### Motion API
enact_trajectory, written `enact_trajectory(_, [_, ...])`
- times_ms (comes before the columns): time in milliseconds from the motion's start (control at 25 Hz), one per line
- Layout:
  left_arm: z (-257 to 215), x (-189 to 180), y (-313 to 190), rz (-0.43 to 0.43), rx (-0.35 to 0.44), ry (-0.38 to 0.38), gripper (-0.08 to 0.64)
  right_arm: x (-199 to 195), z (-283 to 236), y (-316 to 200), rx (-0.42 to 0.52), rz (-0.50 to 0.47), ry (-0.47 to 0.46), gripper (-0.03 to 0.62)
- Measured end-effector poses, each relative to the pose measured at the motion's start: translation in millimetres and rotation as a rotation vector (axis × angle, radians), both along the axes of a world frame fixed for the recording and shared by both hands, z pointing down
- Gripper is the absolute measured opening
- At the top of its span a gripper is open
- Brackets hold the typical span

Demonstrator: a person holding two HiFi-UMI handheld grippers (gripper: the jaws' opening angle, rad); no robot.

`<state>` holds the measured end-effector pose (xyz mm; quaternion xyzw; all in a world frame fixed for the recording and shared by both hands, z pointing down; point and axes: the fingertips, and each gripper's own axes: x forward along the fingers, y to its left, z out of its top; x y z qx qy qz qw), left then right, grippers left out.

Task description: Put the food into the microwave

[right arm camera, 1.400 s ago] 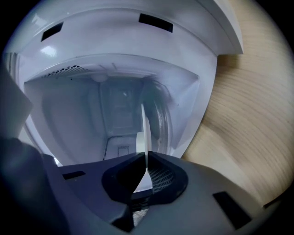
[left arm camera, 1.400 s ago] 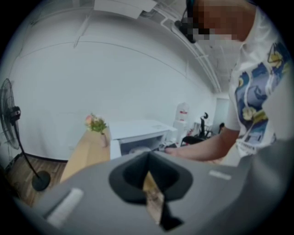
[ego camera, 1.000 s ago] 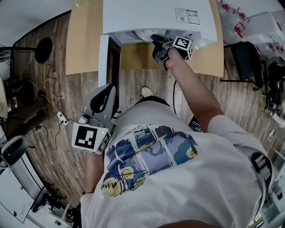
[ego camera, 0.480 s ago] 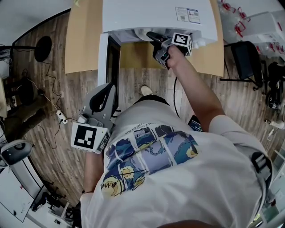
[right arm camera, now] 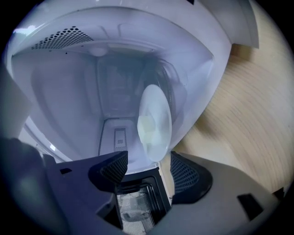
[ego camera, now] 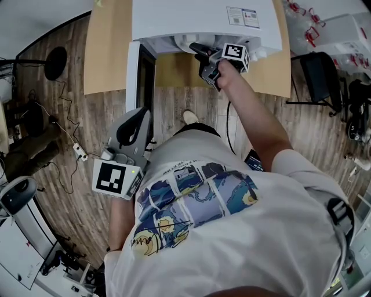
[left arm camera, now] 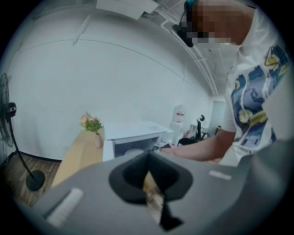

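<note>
Right claw [right arm camera: 147,169]: jaws apart, plate [right arm camera: 156,110] rim between them
Plate: pale food [right arm camera: 146,127] on it, inside the microwave [right arm camera: 59,87]
Left claw [left arm camera: 149,172]: jaws together, holding nothing

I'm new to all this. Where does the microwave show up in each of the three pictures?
Head view: the white microwave sits top centre, seen from above.
Left gripper view: the microwave is a small white box near the middle.
Right gripper view: the microwave's inside fills the upper picture.
Shared landmark: the wooden table it stands on.
</note>
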<state>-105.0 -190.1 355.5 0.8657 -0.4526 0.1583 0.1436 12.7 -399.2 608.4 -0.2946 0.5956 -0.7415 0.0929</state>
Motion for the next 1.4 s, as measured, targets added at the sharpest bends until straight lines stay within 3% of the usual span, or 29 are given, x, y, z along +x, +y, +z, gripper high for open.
enact_trajectory(680, [-1.9,8.2,35.3,0.083,0.034,-0.010,0.009,5.5,-15.7,57.4,0.065,-0.033,0.049,0.249])
enact_trajectory(1120, [2.5,11.3,72.2,0.163,0.050,-0.003,0.009,4.4,-44.2,133.2,0.202,-0.167,0.195,0.249])
enact_trajectory(1400, [3.2,19.0,100.6,0.227,0.068,0.000,0.009,12.1,-69.4,184.8,0.289,-0.179,0.259,0.247])
